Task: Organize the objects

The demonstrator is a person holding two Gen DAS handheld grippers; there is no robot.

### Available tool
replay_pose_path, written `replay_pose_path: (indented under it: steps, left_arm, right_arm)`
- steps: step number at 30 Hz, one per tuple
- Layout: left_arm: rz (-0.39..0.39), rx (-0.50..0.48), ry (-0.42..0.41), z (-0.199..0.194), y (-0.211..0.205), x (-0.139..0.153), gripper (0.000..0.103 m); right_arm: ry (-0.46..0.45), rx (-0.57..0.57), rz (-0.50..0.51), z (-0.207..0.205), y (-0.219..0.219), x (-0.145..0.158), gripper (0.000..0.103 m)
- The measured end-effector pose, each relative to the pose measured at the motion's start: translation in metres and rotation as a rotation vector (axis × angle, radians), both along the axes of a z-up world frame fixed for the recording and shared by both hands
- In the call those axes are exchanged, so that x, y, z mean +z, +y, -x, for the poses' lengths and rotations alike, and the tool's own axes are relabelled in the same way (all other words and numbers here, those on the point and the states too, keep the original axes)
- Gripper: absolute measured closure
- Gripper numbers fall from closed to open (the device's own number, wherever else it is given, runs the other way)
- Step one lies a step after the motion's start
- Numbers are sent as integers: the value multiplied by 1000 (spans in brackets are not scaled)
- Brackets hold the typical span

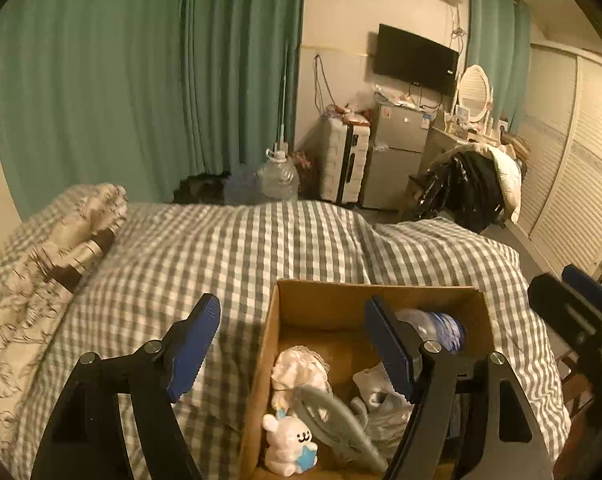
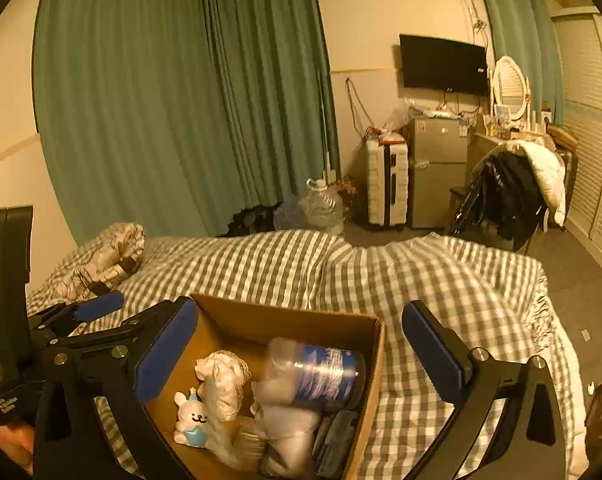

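Note:
A cardboard box (image 1: 321,300) (image 2: 261,320) sits on the checked bed cover. In it lie a white bunny toy (image 1: 287,442) (image 2: 191,420), a white lace cloth (image 1: 301,368) (image 2: 225,376), a blue-labelled plastic bottle (image 1: 441,326) (image 2: 321,372), a grey plastic paddle (image 1: 333,424) and clear bags. My left gripper (image 1: 293,348) is open and empty over the box's left wall. My right gripper (image 2: 301,356) is open and empty, straddling the box's right wall; it shows at the right edge of the left wrist view (image 1: 581,304).
The bed (image 1: 221,248) (image 2: 441,288) has a patterned pillow (image 1: 41,264) at the left. Beyond it stand green curtains (image 1: 141,80), a water jug (image 1: 277,178), a white suitcase (image 1: 347,160), a small fridge (image 1: 397,156), a clothes-piled chair (image 1: 473,188) and a wardrobe (image 1: 573,160).

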State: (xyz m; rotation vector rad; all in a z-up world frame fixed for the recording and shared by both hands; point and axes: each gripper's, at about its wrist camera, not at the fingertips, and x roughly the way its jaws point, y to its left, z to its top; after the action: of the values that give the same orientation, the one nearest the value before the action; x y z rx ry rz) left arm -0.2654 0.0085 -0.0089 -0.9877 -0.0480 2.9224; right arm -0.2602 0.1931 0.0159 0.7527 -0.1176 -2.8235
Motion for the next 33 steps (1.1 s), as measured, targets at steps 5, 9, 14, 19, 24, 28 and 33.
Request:
replay_pose_path:
  steps: [5, 9, 14, 19, 24, 28, 33]
  left_arm:
    - [54, -24, 113, -38, 1, 38, 4]
    - [66, -17, 192, -66, 2, 70, 0]
    - [39, -18, 244, -98, -2, 97, 0]
    - [29, -20, 329, -143, -4, 108, 0]
    - [11, -26, 341, -168, -3, 95, 0]
    - [9, 11, 327, -180, -5, 65, 0]
    - [5, 30, 234, -184, -9, 5, 0]
  right_arm:
    - [37, -24, -29, -26, 2, 32, 0]
    - [81, -43, -45, -52, 5, 61, 0]
    - [137, -85, -87, -93, 13, 94, 0]
    - [191, -149, -125, -140, 20, 106, 0]
    - [186, -154, -132, -168, 20, 91, 0]
    - [169, -164, -125, -177, 17, 69, 0]
    - [142, -165, -116, -176, 14, 14, 0]
